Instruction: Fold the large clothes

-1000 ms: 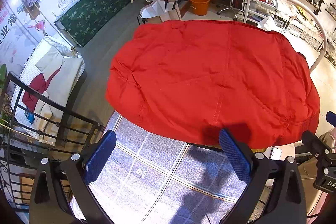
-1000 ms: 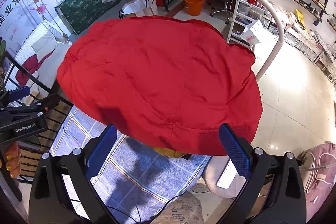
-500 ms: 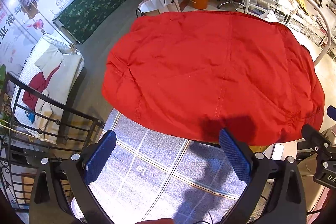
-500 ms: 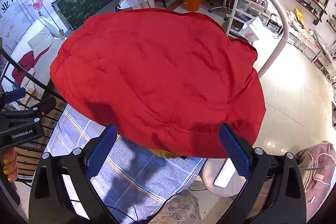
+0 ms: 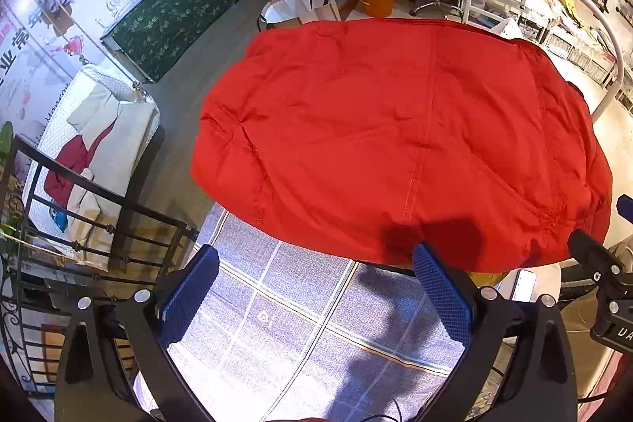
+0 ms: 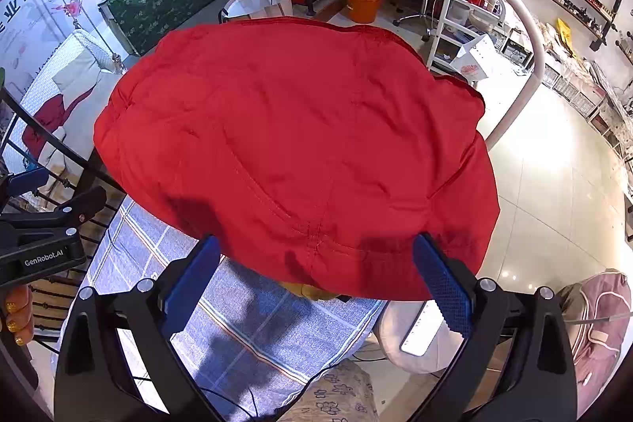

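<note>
Both views bright, sharp at centre. Strong fisheye bend, black vignette in corners. Light falls from above: finger shadows dark on near hem of red garment [image 5: 395,145], longer shadows on checked cloth [image 5: 300,307]. Cloth overexposed, near white, at lower left in left wrist view. Glare spots on tiled floor [image 6: 554,192] in right wrist view.

Over the last second both views have closed in on the red garment [image 5: 399,145], which now fills more of each picture, its near hem lower: by the left gripper [image 5: 316,291] it reaches the right fingertip, and in the right gripper [image 6: 316,287] view it meets both.
</note>
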